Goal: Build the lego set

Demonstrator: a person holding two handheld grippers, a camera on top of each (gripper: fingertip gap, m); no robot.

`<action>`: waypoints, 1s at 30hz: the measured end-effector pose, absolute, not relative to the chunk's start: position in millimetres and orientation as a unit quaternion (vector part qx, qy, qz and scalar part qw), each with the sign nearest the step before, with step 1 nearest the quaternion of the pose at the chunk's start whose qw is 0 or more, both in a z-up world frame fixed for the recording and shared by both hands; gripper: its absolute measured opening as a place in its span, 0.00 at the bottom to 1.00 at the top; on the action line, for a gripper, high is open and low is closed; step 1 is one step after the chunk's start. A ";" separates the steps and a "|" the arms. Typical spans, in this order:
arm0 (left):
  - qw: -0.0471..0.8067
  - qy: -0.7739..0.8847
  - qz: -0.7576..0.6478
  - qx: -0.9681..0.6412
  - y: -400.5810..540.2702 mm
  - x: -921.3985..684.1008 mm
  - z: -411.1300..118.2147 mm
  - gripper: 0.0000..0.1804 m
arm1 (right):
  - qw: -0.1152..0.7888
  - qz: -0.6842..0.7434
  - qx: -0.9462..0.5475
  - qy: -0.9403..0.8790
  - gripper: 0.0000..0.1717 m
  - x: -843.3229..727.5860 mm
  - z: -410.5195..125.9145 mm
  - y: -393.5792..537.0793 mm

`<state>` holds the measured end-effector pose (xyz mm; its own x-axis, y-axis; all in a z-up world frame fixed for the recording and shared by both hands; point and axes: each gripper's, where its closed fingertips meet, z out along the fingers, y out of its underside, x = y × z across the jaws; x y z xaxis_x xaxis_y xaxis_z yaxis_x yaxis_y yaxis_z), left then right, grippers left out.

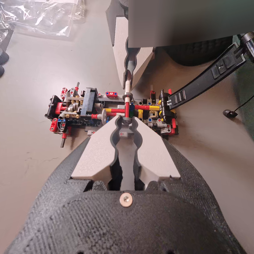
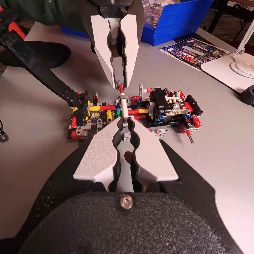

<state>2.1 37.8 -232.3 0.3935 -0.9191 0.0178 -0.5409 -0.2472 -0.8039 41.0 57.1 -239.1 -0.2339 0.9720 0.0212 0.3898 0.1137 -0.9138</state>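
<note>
While no single part stands alone, everything centres on a long red-and-white plastic axle [image 1: 127, 104] that crosses above a multicoloured toy-brick vehicle chassis [image 2: 137, 112] lying flat on the pale grey table [image 2: 171, 85], with a grey bush ring near each end. From the right wrist view, the right gripper [image 2: 125, 119] reaches in from six o'clock and its dark-lined jaws pinch the white end of the axle, pads pressed against both sides. At twelve o'clock the left gripper [image 2: 119, 85] comes in opposite, its narrowly parted fingertips clamped on the grey bush ring [image 2: 119, 83] at the red end. A black strap-like arm [image 2: 41, 71] runs from the chassis toward ten o'clock; a blue plastic bin [image 2: 175, 24] sits at one o'clock, a printed instruction sheet [image 2: 195, 52] at two o'clock, and a black tyre [image 2: 247, 94] at three o'clock. If the two grippers pull or twist unevenly, I judge the axle could bend, slip from the pads or drag the chassis sideways, since nothing visibly pins it down. How deep the axle sits in the lower bush is hidden behind the fingers, and a blurred patch covers the upper right of the left wrist view, where clear plastic bags [image 1: 35, 17] lie at eleven o'clock.
</note>
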 end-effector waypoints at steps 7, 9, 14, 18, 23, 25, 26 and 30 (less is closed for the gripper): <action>0.367 0.482 -0.236 -0.760 42.0 -0.3 -231.0 0.07 | 0.340 0.426 -0.509 -0.666 0.02 39.9 -239.8 51.3; 0.367 0.479 -0.232 -0.763 44.0 -0.3 -229.4 0.07 | 0.337 0.422 -0.506 -0.672 0.02 39.9 -241.6 49.2; 0.355 0.491 -0.223 -0.764 42.4 0.0 -232.3 0.07 | 0.340 0.432 -0.507 -0.664 0.02 39.6 -238.4 50.1; 0.364 0.489 -0.232 -0.758 41.7 2.7 -225.8 0.07 | 0.333 0.417 -0.505 -0.678 0.02 39.6 -244.3 47.3; 0.354 0.502 -0.222 -0.758 39.2 2.8 -228.9 0.07 | 0.336 0.425 -0.507 -0.671 0.02 39.4 -241.7 48.4; 0.362 0.494 -0.229 -0.756 40.9 3.8 -225.3 0.06 | 0.332 0.419 -0.507 -0.676 0.02 39.1 -244.3 47.3; 0.364 0.493 -0.229 -0.756 41.4 3.8 -225.1 0.06 | 0.333 0.420 -0.506 -0.676 0.02 39.1 -243.9 47.1; 0.375 0.484 -0.242 -0.753 42.1 4.5 -223.7 0.06 | 0.332 0.419 -0.505 -0.678 0.02 38.7 -244.7 45.9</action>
<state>4.5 42.1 -223.7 0.4137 -0.9104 0.0015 -0.5476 -0.2501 -0.7985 38.7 45.9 -244.7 -0.2699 0.9625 0.0269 0.4069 0.1393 -0.9028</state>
